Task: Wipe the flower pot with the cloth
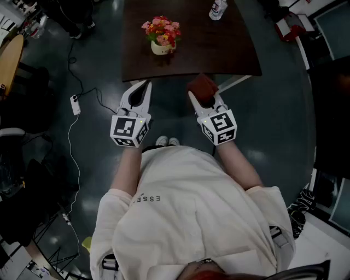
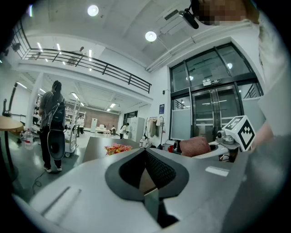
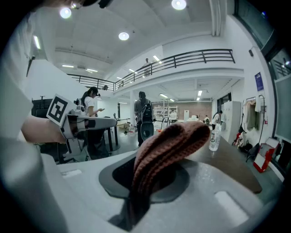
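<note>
Dark counter (image 1: 219,49) ahead: flower pot (image 1: 162,48), ahead-left of my right hand-held gripper (image 1: 202,99), clamped on cloth (image 1: 203,85); left hand-held gripper (image 1: 143,86) closed, empty, slightly nearer.

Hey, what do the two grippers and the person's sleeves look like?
The left gripper and right gripper are pale grey, tapering to pointed fingers with dark inner pads. Each carries a white cube with black square markers. The person wears a cream short-sleeved T-shirt.

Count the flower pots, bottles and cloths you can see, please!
flower pot: 1
bottle: 1
cloth: 1
Total: 3
</note>
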